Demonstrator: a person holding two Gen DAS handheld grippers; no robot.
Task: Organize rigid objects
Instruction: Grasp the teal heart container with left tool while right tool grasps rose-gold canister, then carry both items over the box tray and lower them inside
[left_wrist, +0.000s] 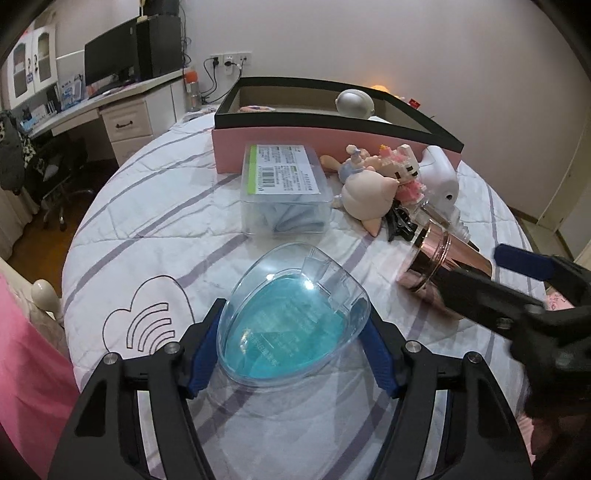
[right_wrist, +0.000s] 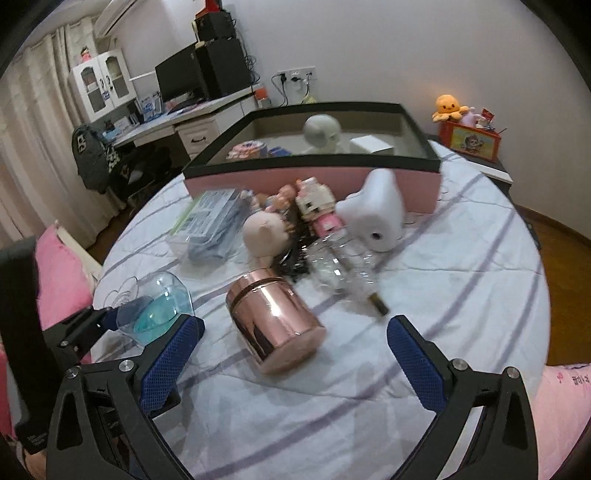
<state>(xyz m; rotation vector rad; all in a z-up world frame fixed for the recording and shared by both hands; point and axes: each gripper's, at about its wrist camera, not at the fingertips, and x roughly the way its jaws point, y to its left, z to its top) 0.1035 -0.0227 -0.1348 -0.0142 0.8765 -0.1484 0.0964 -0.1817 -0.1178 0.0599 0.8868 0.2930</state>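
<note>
— Two grippers are yours here. Your left gripper (left_wrist: 291, 354) has its blue pads (left_wrist: 201, 358) pressed against both sides of the clear teardrop-shaped case with the blue insert (left_wrist: 291, 321), so it is gripping that case just above the striped quilt (left_wrist: 147, 206), near the bed's near edge.

— And my right one?

— Your right gripper (right_wrist: 295, 354) has its fingers spread wide. The rose-gold metal canister (right_wrist: 275, 321) lies on its side on the quilt between them, and neither pad touches it in the right wrist view. In the left wrist view the same gripper (left_wrist: 487, 273) looks close around the canister (left_wrist: 432, 266), but motion blur there makes contact hard to judge.

— Where is everything else?

— The pink storage box with the black rim (left_wrist: 332, 122) sits toward the far edge of the bed, with a white round-headed figure (left_wrist: 354, 103) inside. In front of it lie a clear lidded plastic box with a green-edged label (left_wrist: 284, 188), a cream doll head (left_wrist: 364, 195), a pink and white brick-built cat (left_wrist: 404, 170), a white tooth-shaped gadget (right_wrist: 376, 218) and a clear glass bottle (right_wrist: 340, 266), all crowded together and touching in places.
</note>
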